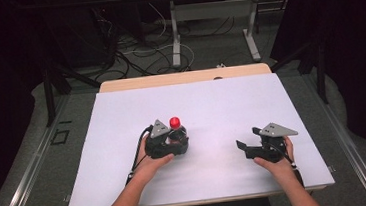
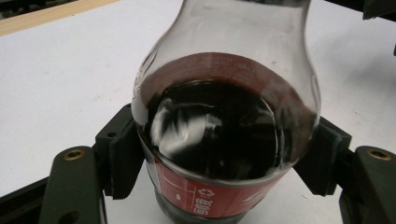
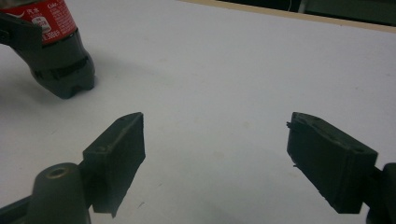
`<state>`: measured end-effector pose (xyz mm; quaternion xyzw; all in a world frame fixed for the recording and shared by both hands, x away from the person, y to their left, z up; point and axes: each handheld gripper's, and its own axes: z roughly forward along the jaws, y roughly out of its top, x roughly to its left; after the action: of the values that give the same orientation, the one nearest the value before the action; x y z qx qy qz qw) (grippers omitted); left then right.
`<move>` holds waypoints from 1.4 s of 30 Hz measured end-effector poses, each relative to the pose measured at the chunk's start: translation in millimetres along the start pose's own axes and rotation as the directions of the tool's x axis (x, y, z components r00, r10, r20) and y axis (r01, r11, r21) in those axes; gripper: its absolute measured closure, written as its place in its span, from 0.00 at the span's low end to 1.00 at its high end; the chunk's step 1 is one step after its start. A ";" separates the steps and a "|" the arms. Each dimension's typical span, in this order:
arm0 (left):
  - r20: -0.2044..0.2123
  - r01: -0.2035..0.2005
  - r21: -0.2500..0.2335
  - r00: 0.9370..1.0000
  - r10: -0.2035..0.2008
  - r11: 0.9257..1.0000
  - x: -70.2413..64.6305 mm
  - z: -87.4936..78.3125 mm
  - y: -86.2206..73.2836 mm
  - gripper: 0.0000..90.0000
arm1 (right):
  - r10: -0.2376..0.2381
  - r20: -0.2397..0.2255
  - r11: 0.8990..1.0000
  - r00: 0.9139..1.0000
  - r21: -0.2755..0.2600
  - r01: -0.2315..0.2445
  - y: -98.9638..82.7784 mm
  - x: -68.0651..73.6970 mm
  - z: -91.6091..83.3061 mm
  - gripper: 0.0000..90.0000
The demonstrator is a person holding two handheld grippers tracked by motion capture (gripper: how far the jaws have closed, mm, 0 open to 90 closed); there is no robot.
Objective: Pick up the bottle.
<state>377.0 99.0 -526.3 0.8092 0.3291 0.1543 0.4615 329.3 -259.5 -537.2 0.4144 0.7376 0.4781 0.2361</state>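
A small cola bottle (image 1: 177, 131) with a red cap (image 1: 174, 122), a red label and dark drink inside stands left of the middle of the white table (image 1: 221, 99). My left gripper (image 1: 179, 139) is shut on it. In the left gripper view both ribbed pads (image 2: 123, 156) press on the bottle (image 2: 224, 130) just above the label. My right gripper (image 1: 248, 140) hovers to the right, apart from the bottle and pointing left toward it. Its jaws stand open with nothing between them (image 3: 219, 149). The right gripper view shows the bottle's base (image 3: 63, 70) resting on the table at upper left.
A wooden strip (image 1: 183, 77) runs along the table's far edge. Beyond it are floor cables (image 1: 137, 57) and the metal legs of another table (image 1: 175, 38). Bare white surface lies around and behind both grippers.
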 end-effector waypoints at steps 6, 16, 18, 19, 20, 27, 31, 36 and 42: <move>0.010 -0.008 0.023 1.000 0.008 1.000 -0.1 -3.2 1.2 0.32 | -0.019 0.000 1.000 1.000 -0.011 0.019 3.3 5.6 1.2 0.21; 0.032 0.001 0.032 0.999 -0.002 0.999 -2.6 -7.8 1.2 0.32 | -0.080 -0.077 0.997 0.994 -0.006 0.079 15.1 22.1 -0.7 0.31; 0.039 -0.010 0.035 0.999 0.009 0.999 -6.0 -9.5 2.4 0.32 | -0.083 -0.089 0.997 0.993 0.000 0.083 19.7 24.8 -2.3 0.32; 0.047 -0.025 0.054 0.999 0.022 0.998 -6.6 -12.1 3.9 0.32 | -0.086 -0.095 0.996 0.992 -0.002 0.086 22.3 25.9 -2.8 0.33; 0.045 -0.020 0.043 0.999 0.018 0.999 -8.8 -12.6 4.4 0.32 | -0.083 -0.105 0.996 0.991 -0.003 0.084 28.2 28.3 -4.7 0.35; 0.071 -0.042 0.054 0.997 0.038 0.998 -22.9 -25.1 12.6 0.32 | -0.097 -0.157 0.995 0.983 -0.031 0.094 53.6 37.6 -14.3 0.37; 0.082 -0.047 0.060 0.996 0.042 0.997 -32.1 -28.1 14.0 0.33 | -0.143 -0.204 0.990 0.969 -0.043 0.137 73.5 49.4 -17.1 0.37; 0.112 -0.061 0.068 0.992 0.053 0.996 -42.9 -30.0 13.6 0.33 | -0.165 -0.255 0.986 0.953 -0.055 0.156 94.7 69.5 -16.0 0.37; 0.129 -0.073 0.062 0.990 0.065 0.995 -54.7 -28.9 10.9 0.33 | -0.142 -0.313 0.989 0.939 -0.021 0.143 112.3 91.3 -8.8 0.40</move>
<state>325.0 76.7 -498.8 0.8431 0.2760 0.1075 0.4488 316.3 -165.2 -427.8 0.2787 0.7943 0.5188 0.1494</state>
